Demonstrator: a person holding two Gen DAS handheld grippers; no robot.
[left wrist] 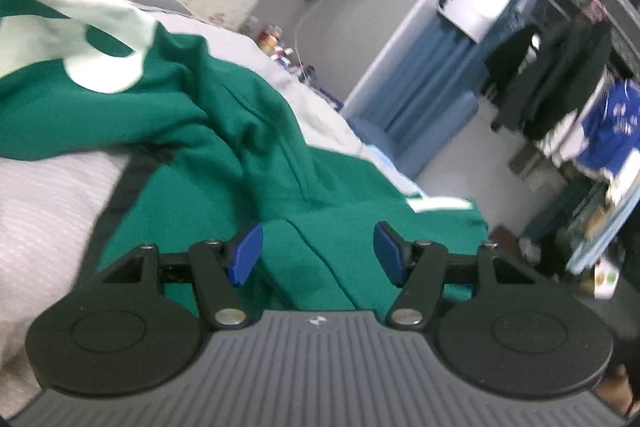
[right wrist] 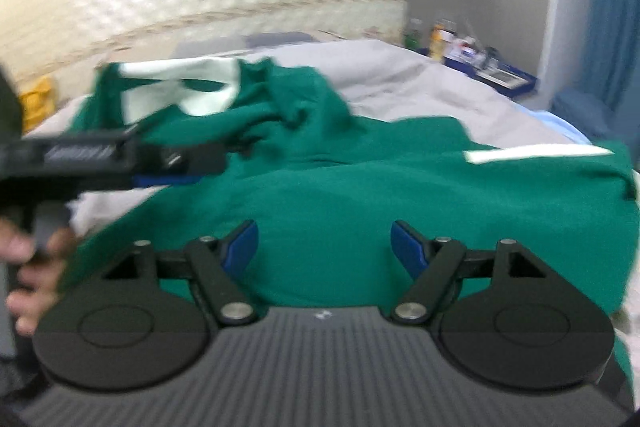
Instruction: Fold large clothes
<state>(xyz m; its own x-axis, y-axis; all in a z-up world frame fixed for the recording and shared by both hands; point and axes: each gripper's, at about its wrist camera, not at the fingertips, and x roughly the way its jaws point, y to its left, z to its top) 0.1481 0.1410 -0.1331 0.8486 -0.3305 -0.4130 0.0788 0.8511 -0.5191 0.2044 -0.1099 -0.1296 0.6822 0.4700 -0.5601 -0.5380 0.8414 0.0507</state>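
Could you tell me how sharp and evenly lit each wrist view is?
Left wrist view: green garment fairly sharp, room at right smeared, fisheye-bent. Right wrist view: motion-blurred throughout, wall at upper left overexposed, left tongs and the hand smeared.

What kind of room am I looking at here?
Most likely a bedroom. A green garment lies spread on a bed with pale covers, clothes hang on a rack at one side, and a blue curtain hangs beyond the bed.
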